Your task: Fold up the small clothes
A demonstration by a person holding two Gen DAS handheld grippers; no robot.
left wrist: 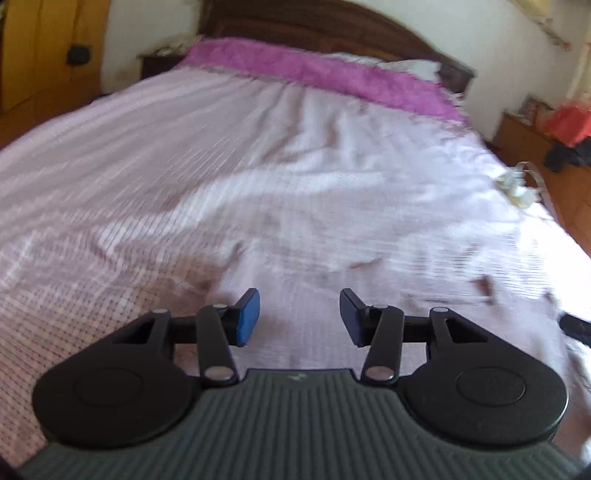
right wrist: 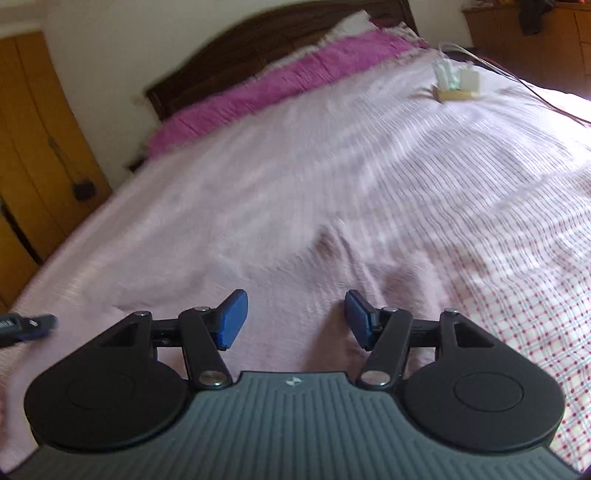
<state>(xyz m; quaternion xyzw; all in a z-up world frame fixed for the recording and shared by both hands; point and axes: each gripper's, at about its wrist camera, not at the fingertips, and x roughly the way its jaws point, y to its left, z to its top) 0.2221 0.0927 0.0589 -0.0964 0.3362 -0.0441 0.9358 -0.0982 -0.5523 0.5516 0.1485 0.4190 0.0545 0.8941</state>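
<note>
A pale pink cloth [left wrist: 317, 254] [right wrist: 258, 236] lies spread on the pink checked bedsheet [left wrist: 74, 295] [right wrist: 517, 332]. Blur hides most of its edges. My left gripper [left wrist: 299, 308] hangs just above the cloth, open, with nothing between its blue pads [left wrist: 248, 317]. My right gripper [right wrist: 295, 312] is also open and empty over the same cloth, beside a shallow crease [right wrist: 327, 240]. The right gripper's finger [left wrist: 576, 326] shows at the right edge of the left wrist view. The left gripper's finger [right wrist: 27, 326] shows at the left edge of the right wrist view.
A magenta blanket [left wrist: 325, 74] [right wrist: 280, 81] runs across the head of the bed below a dark wooden headboard [left wrist: 314, 26]. White plugs with cables [left wrist: 515, 186] [right wrist: 458, 83] sit near the bed's right side. A yellow wardrobe [right wrist: 33, 147] stands left, and a cluttered cabinet [left wrist: 554, 129] right.
</note>
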